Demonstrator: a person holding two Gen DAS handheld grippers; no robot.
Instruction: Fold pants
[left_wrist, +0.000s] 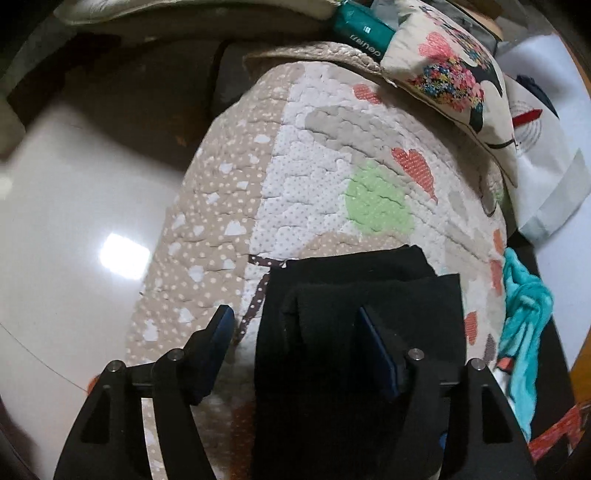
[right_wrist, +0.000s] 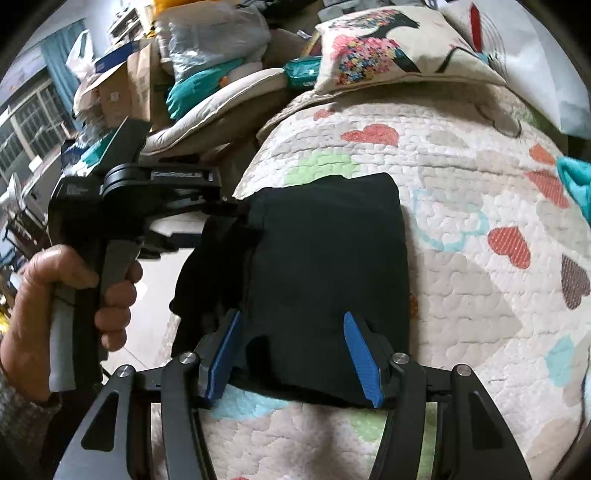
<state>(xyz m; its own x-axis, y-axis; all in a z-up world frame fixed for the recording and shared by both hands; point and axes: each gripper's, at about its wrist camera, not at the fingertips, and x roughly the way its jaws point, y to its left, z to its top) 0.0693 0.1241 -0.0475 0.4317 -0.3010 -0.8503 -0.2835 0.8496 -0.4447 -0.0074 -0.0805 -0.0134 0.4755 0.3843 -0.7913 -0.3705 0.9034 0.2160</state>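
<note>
Pants (right_wrist: 325, 273): black, lying on the quilted bedspread (right_wrist: 461, 206) as a compact, roughly rectangular bundle of several layers; a loose flap hangs at its left edge, toward the bed's side.
Left gripper (left_wrist: 295, 343): jaws apart, one finger over the quilt, the other over the black cloth; nothing is clamped. From the right wrist view its tips sit at the bundle's far left corner.
Right gripper (right_wrist: 291, 354): jaws apart, straddling the near edge of the bundle; no grip visible.
Handling: soft, limp, light fabric, likely to sag and slide layer over layer; not fragile.
Hold point: judged best at a folded edge or corner, pinching all layers together so that none peels away.
Progress: appears near the end; the left flap looks untidy.
Surroundings: printed cushion (right_wrist: 373, 48) at the head, teal cloth (left_wrist: 524, 314) at the right.
</note>
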